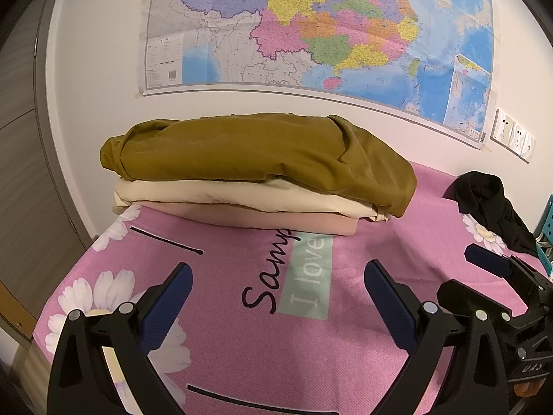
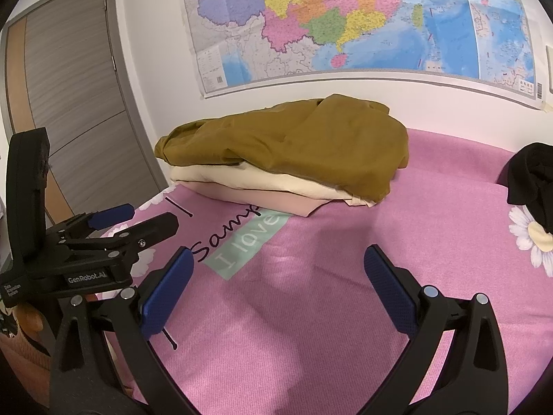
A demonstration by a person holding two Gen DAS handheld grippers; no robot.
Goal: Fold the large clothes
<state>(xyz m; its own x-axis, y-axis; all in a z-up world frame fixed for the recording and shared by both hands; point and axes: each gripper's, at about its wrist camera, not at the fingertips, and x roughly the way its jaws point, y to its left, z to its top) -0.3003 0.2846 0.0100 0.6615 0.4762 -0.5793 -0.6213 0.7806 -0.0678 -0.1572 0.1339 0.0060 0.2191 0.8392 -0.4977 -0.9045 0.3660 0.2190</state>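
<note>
Lying along wall: folded stack (image 1: 249,180) (olive topmost); left gripper (image 1: 278,276), right gripper (image 2: 278,263) spread, empty.

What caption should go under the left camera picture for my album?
Open left gripper over a pink blanket, facing three folded clothes stacked below a map, black garment waiting at right.

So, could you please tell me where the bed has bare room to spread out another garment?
Free: the pink bedspread between the folded stack and both open hand-held grippers. Crowded: the stack by the wall, and the black garment at the right edge.
</note>
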